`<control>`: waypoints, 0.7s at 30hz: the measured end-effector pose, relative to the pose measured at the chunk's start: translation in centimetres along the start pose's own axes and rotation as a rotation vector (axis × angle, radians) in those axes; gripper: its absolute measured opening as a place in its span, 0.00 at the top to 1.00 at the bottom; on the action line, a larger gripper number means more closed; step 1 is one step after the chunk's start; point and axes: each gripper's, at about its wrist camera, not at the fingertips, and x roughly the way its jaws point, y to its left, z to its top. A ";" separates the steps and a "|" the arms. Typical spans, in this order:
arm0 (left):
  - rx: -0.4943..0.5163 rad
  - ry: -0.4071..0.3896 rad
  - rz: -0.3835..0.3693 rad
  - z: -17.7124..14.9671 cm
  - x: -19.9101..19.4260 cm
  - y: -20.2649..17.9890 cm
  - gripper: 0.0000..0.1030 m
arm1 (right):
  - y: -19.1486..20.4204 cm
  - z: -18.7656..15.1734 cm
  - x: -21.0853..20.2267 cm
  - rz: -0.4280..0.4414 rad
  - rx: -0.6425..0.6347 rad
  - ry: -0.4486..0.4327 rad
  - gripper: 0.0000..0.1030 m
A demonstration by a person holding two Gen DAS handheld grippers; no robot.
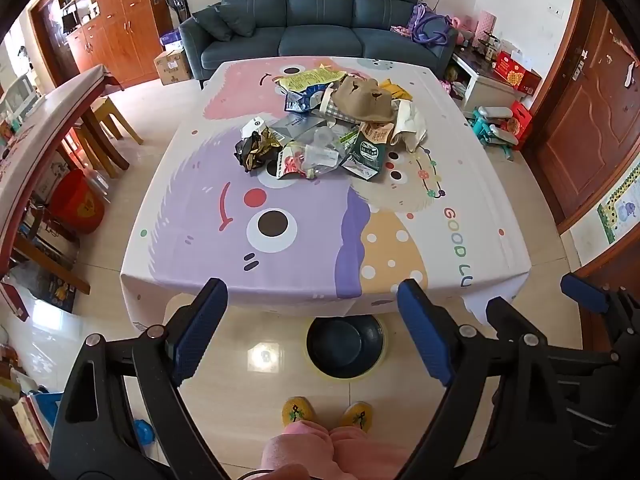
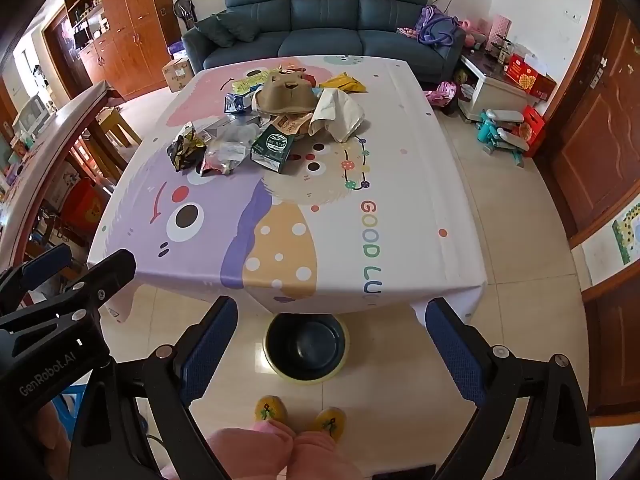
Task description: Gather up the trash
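Trash (image 1: 328, 128) lies in a loose heap on the far half of the worktop (image 1: 304, 248), which is covered with a cartoon cloth: a green carton (image 2: 272, 148), a crumpled black and gold wrapper (image 1: 254, 150), clear plastic pieces, a yellow printed bag and a white cloth bag (image 2: 340, 114). A tan hat (image 1: 364, 100) sits on top of the heap. On the floor, just under the near edge of the worktop, stands a dark round bin (image 1: 344, 346). The left hand-held gripper (image 1: 316, 328) and the right hand-held gripper (image 2: 332, 350) both hang above the floor, fingers spread wide, holding nothing. Yellow slippers (image 2: 272, 410) show below.
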 end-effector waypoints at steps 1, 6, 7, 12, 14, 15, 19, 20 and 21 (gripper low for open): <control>-0.002 -0.001 0.001 0.0 0.0 0.0 0.18 | 0.0 0.0 0.0 0.001 0.000 0.000 0.06; -0.009 -0.006 0.007 0.0 0.1 0.1 0.18 | -0.2 -0.2 0.1 0.010 0.004 -0.001 0.06; -0.008 -0.008 0.006 0.0 0.1 0.1 0.18 | -0.3 -0.2 0.1 0.010 0.003 -0.002 0.06; -0.014 -0.012 0.009 0.1 -0.2 0.9 0.18 | -0.4 -0.4 0.2 0.009 0.007 -0.001 0.06; -0.018 -0.012 0.011 0.2 -0.2 1.2 0.18 | -0.5 -0.4 0.2 0.011 0.008 0.000 0.06; -0.020 -0.012 0.012 0.3 -0.3 1.2 0.18 | -0.5 -0.4 0.2 0.011 0.009 0.000 0.06; -0.014 -0.015 0.012 0.1 -0.4 1.3 0.18 | -0.6 -0.6 0.2 0.006 0.014 -0.003 0.06; -0.015 -0.017 0.013 0.0 -0.3 1.1 0.18 | -0.5 -0.6 0.0 0.005 0.016 -0.004 0.06; -0.017 -0.017 0.013 0.0 -0.2 1.1 0.18 | -0.5 -0.4 -0.3 0.005 0.017 -0.006 0.06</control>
